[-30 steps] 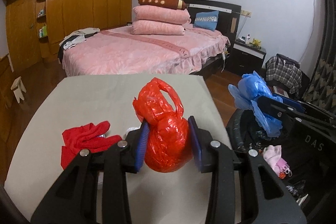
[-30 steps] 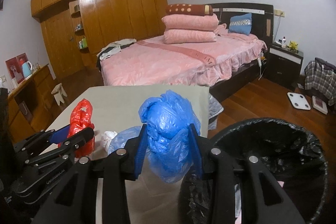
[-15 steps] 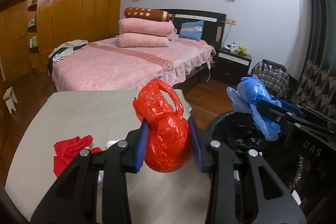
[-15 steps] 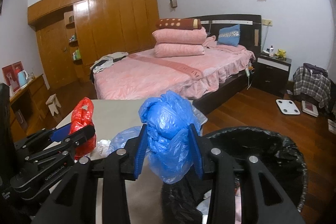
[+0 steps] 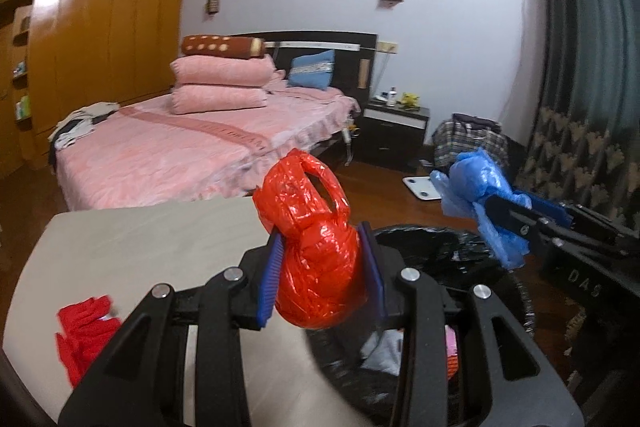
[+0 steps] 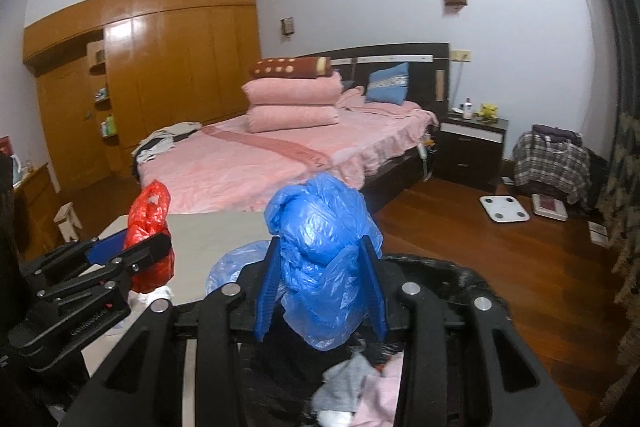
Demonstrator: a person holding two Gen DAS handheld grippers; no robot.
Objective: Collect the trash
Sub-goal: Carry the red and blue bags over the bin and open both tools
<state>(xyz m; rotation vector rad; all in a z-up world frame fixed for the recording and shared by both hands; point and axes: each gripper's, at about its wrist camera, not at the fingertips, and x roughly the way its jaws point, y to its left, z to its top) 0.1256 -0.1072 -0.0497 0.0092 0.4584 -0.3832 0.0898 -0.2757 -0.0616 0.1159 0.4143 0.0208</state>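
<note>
Two bags of trash ride in my tongs: the red bag point(image 5: 320, 267) is pinched in my left tongs point(image 5: 322, 275) at the counter point(image 5: 140, 239) edge, the blue bag point(image 6: 320, 267) clamped in my right tongs point(image 6: 320, 291) above the black-lined bin point(image 6: 452, 271), so each can drop in; a red cloth point(image 5: 84, 331) lies on the counter
</note>
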